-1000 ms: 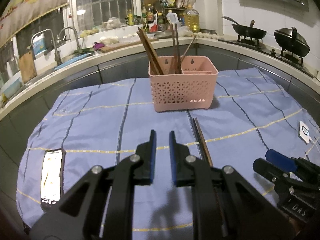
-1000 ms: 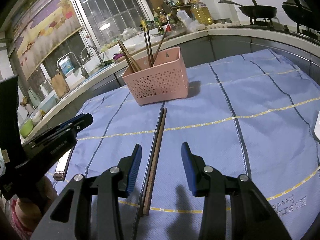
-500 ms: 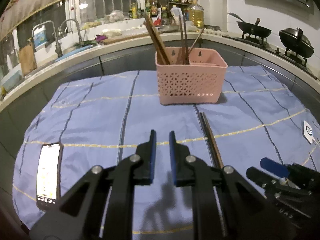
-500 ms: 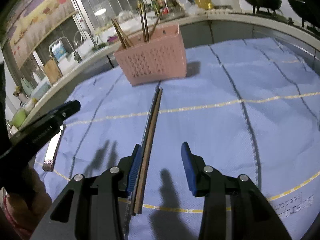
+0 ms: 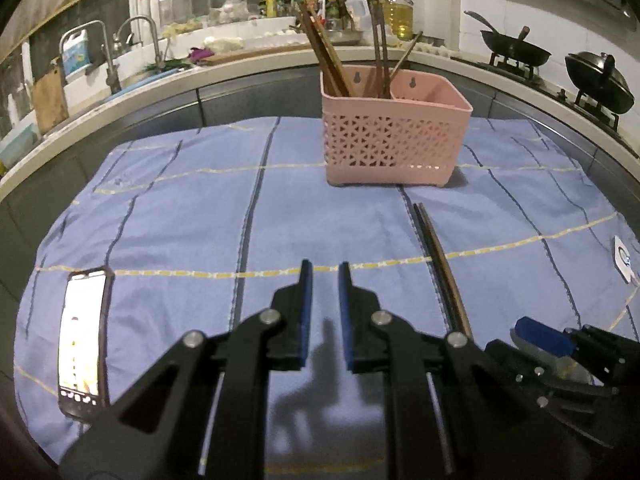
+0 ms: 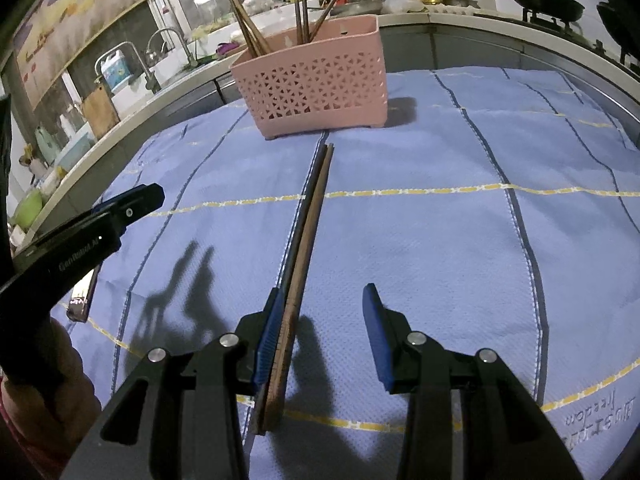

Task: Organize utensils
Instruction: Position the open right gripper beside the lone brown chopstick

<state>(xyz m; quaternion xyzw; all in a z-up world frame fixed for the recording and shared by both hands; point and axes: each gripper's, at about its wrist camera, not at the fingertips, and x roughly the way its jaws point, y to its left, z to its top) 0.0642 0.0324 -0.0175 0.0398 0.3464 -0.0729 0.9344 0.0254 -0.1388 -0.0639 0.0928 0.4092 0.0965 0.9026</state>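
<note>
Left gripper: we see our left gripper (image 5: 323, 280) hovering over bare cloth, its blue pads drawn nearly together with only a narrow slit between them and nothing caught there.
Right gripper: our right gripper (image 6: 323, 312) hangs low over the near end of the chopsticks, jaws spread apart; the pair lies in the gap, right beside the left pad, while the right pad stands clear of it. We cannot tell whether the left pad touches the wood.
Chopsticks on the cloth: we find a pair of dark wooden chopsticks (image 6: 310, 220) lying side by side on the cloth, running from just in front of the basket back toward us, following a dark stripe.
Basket: the pink perforated basket (image 5: 394, 140) stands upright at the far side of the cloth; more chopsticks (image 5: 326, 54) lean in its left compartment, while the right compartment looks unfilled from here.
Cloth: a blue tablecloth (image 5: 180, 208) with yellow and dark lines covers the table.
Phone: a phone (image 5: 82, 344) with a lit screen lies flat near the cloth's left edge, well apart from the basket.
Person: we glimpse part of a hand (image 6: 48, 396) gripping the left tool's handle.
</note>
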